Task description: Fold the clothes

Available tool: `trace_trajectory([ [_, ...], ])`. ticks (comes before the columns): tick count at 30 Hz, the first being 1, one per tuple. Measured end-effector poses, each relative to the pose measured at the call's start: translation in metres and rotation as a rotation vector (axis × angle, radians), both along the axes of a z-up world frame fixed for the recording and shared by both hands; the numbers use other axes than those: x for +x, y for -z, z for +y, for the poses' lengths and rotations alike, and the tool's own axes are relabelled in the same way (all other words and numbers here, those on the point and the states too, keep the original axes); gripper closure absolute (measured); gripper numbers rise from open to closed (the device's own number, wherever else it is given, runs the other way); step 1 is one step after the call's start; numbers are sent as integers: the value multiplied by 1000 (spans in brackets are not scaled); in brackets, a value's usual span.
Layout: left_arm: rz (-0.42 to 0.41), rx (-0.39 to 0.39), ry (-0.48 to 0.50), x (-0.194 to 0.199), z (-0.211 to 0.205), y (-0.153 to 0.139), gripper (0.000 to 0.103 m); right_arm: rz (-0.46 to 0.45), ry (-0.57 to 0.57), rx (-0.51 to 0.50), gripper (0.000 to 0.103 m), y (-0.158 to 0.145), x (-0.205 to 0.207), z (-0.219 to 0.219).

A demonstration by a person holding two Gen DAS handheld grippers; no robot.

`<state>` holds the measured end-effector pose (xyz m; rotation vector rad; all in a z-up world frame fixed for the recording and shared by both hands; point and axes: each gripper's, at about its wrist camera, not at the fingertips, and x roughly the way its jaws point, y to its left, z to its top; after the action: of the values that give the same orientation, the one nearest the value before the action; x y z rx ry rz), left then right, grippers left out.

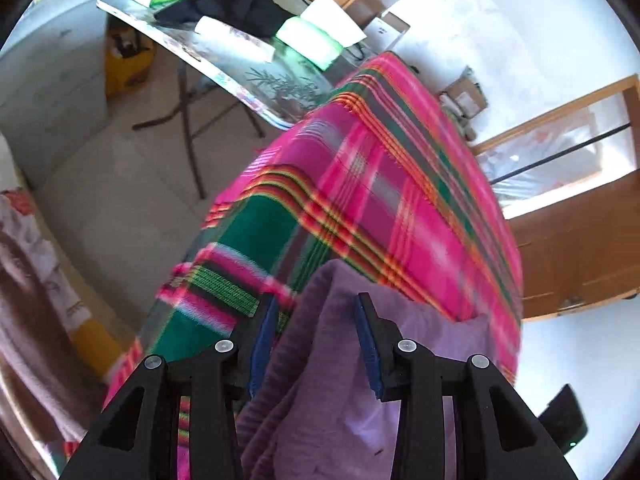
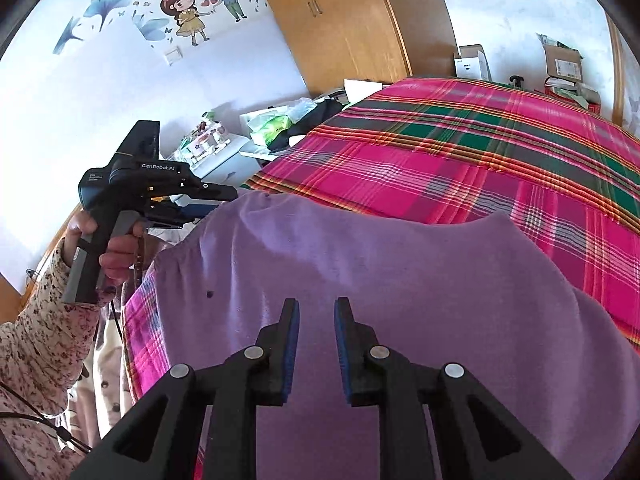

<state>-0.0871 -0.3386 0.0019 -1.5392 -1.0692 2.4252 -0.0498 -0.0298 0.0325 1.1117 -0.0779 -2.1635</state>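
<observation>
Garment: a purple garment (image 2: 360,256) is spread on the bed, over the plaid blanket (image 2: 460,160); its near part fills the bottom of the right wrist view, and its far edge is curved across the pink checks.
Garment, left side: in the left wrist view a bunched fold of the same purple cloth (image 1: 316,340) is seen rising between the two fingers.
Left gripper: the left gripper (image 1: 316,320) is held with its jaws about half apart, and the purple fold is between them. The left blue pad (image 1: 262,344) is partly covered by the cloth; it cannot be told whether the pads press on it.
Left gripper, from outside: in the right wrist view it is seen at the left edge of the garment (image 2: 192,208), carried by a hand (image 2: 116,256) in a flowered sleeve (image 2: 36,320).
Right gripper: the right gripper (image 2: 317,308) is held above the purple cloth, its jaws a little apart, with nothing between the blue pads (image 2: 292,344).
Blanket: pink, green and orange plaid, covering the whole bed.
Surroundings: a folding table (image 1: 240,76) with green packets (image 1: 312,38) and dark cloth is placed beyond the bed; a wooden wardrobe (image 2: 344,20) and a wall sticker (image 2: 200,4) are seen behind.
</observation>
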Motion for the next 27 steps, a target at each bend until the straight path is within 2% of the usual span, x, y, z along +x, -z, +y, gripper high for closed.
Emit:
trace_trajectory([
  [10, 32, -12, 20, 0, 9, 0, 62, -14, 4, -24, 84, 2, 2, -8],
  [14, 28, 32, 5, 1, 6, 1, 62, -21, -4, -35, 84, 5, 5, -13],
  [19, 34, 32, 10, 1, 7, 1, 62, -15, -13, -35, 84, 4, 8, -23],
  [22, 37, 33, 23, 3, 8, -1, 62, 58, -74, 18, 77, -5, 19, -42],
  [24, 39, 27, 38, 3, 8, -3, 62, 105, -130, 39, 76, -11, 28, -59],
  [27, 41, 28, 46, 3, 6, -5, 67, 140, -204, 54, 71, -14, 37, -91],
])
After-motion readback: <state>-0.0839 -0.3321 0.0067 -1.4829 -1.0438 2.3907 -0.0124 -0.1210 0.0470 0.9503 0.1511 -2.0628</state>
